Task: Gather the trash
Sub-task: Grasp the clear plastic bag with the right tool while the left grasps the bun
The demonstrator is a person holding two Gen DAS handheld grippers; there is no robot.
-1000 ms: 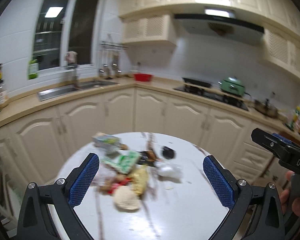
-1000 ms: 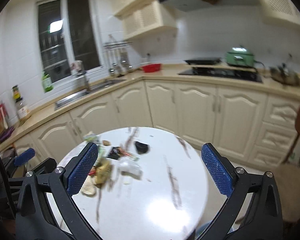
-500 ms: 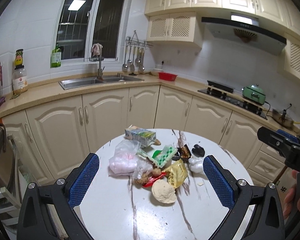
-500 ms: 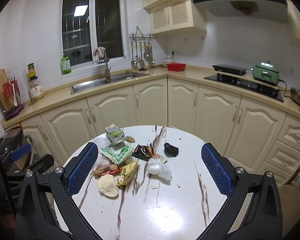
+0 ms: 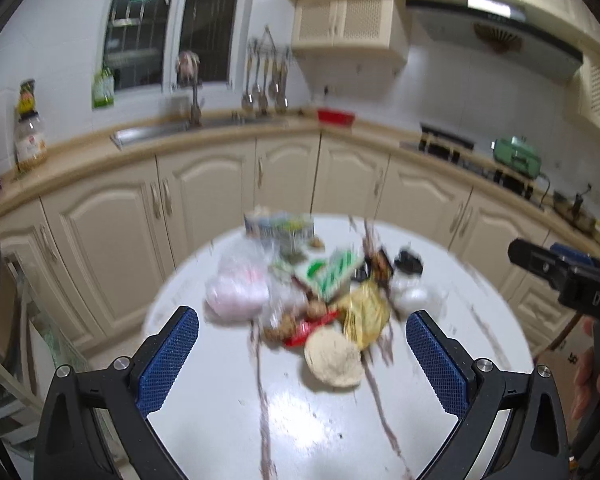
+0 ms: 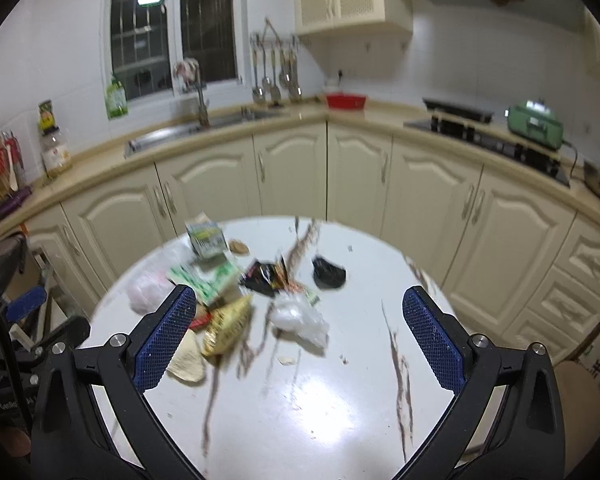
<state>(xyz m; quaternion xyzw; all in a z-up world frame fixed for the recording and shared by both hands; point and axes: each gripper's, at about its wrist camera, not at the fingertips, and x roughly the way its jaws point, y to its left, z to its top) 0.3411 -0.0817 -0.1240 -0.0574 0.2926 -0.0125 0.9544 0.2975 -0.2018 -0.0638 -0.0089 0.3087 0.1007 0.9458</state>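
Trash heaped toward far edge of round table, nothing collected yet. Left gripper and right gripper hovering above, jaws wide apart, empty.

Right gripper hovers wide open over the round marble table.
Trash sits heaped at the far left: gold wrapper, green-white packet, clear plastic bag, black wrapper, small carton; all blurred.
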